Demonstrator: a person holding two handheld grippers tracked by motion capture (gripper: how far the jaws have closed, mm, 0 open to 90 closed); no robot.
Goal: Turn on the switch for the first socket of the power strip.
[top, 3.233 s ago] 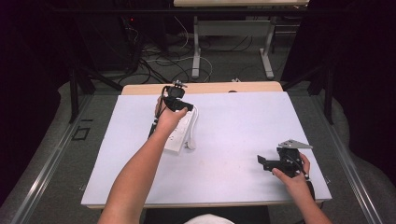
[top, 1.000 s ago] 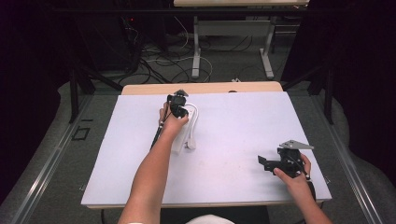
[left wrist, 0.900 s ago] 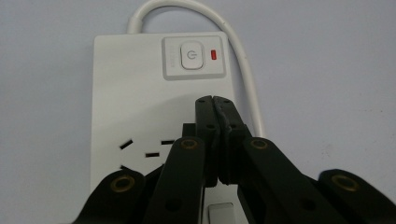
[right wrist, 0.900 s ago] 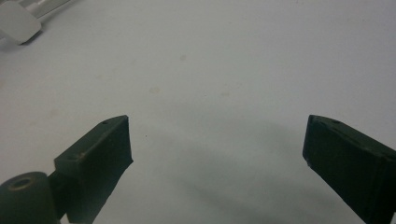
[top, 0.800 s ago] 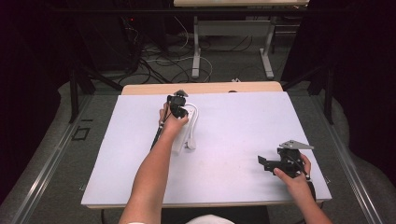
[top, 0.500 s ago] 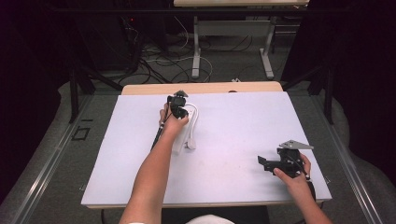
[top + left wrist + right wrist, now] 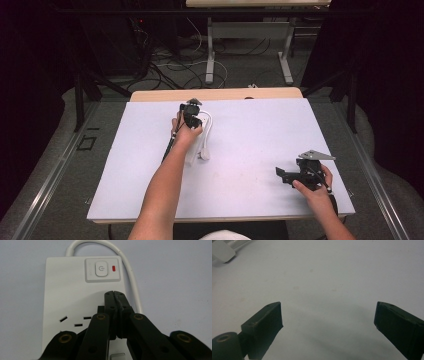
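Note:
A white power strip [image 7: 67,285] lies on the white table [image 7: 260,130], its round power button [image 7: 101,268] and a red light [image 7: 113,268] at the far end. Its white cable [image 7: 130,270] loops round the right side. My left gripper [image 7: 115,293] is shut, and its joined tips rest over the strip just below the button, with nothing between them. From above, the left gripper [image 7: 191,114] sits at the strip's [image 7: 195,150] far end. My right gripper [image 7: 282,176] stands open over bare table at the front right; in its own view the right gripper [image 7: 328,315] has its jaws spread wide.
The strip's white plug [image 7: 204,155] lies beside it on the table. A wooden board edge [image 7: 220,94] runs along the table's far side. Table legs and tangled cables [image 7: 170,60] lie on the floor beyond.
Since the earliest frame my left forearm has swung slightly right over the strip. Over the last second neither hand has moved.

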